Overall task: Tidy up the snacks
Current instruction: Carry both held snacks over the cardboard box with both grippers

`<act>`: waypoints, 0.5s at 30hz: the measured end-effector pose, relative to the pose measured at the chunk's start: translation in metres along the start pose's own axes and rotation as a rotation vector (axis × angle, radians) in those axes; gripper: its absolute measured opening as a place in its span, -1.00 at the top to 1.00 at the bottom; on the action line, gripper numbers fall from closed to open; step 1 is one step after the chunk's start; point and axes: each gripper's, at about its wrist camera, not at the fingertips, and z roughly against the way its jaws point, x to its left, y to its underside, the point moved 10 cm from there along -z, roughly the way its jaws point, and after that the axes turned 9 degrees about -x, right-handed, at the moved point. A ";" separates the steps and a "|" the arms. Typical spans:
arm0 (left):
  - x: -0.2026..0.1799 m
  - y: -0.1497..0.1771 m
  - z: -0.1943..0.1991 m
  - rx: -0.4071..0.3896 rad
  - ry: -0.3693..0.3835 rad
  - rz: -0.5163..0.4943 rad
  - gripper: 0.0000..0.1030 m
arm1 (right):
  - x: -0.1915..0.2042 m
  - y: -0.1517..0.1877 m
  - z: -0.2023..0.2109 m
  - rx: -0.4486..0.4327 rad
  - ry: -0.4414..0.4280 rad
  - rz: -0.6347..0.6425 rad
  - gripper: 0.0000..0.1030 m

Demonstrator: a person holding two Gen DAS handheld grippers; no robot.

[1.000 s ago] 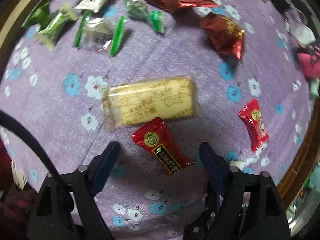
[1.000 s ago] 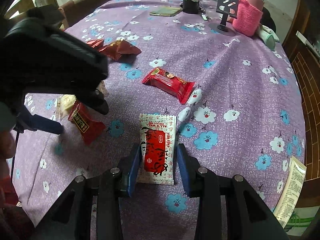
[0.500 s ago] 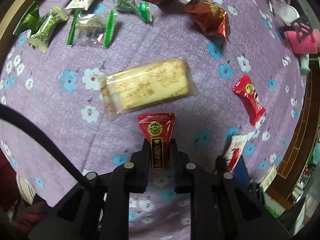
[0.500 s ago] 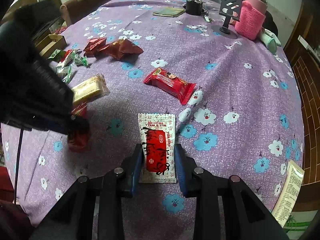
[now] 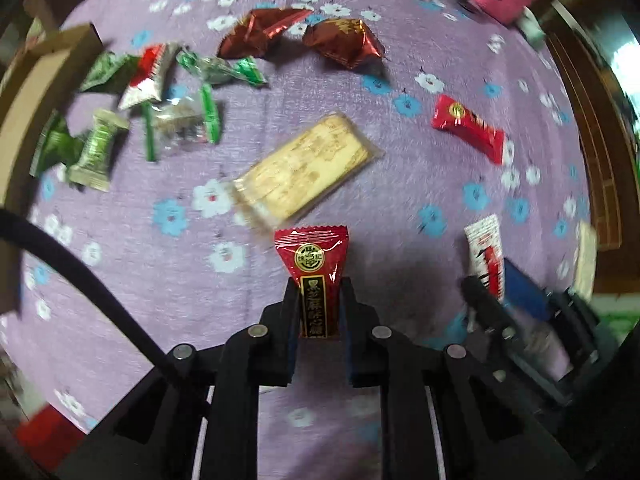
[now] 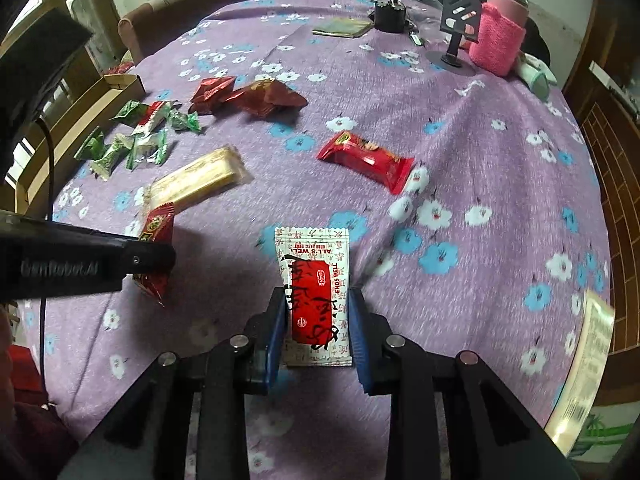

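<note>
Left tongs (image 5: 319,312) pinch the lower half of a small red foil snack packet with a gold round emblem and a black label (image 5: 314,276), its crimped top poking forward past the tips, above the purple flower-print cloth of the surface (image 5: 400,208). Just beyond that packet lies a long pale-yellow biscuit bar in clear wrap (image 5: 306,168), the landmark for this view. Left of the bar sits a cluster of green-wrapped candies (image 5: 156,116); beyond the bar lie two crumpled dark-red foil bags (image 5: 304,36); to the bar's right rests a bright red oblong snack bar (image 5: 468,128). Farther right, blurred, the right tongs (image 5: 500,292) show with a white-and-red sachet (image 5: 486,252) between them. From the right wrist, the right tongs (image 6: 318,320) close on the edges of that flat white sachet with a red panel and black scrawl (image 6: 314,288), low over the cloth (image 6: 480,140). Left of the sachet, the left tongs (image 6: 154,258) grip the red emblem packet (image 6: 156,228), raised off the cloth. Beyond it lie the yellow bar (image 6: 196,180) and the green candies (image 6: 132,136), and beyond the sachet the red oblong bar (image 6: 366,160). A brown cardboard box (image 6: 88,100) stands at the far left edge of the surface.
</note>
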 end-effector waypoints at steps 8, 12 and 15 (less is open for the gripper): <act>0.065 0.028 0.038 -0.055 0.004 -0.074 0.63 | 0.048 -0.004 0.009 0.005 -0.049 0.013 0.43; 0.115 0.030 0.063 -0.081 -0.012 -0.045 0.62 | 0.095 -0.025 0.002 0.000 -0.117 0.069 0.43; 0.164 0.027 0.079 -0.099 -0.042 0.006 0.62 | 0.137 -0.045 -0.009 -0.006 -0.178 0.129 0.43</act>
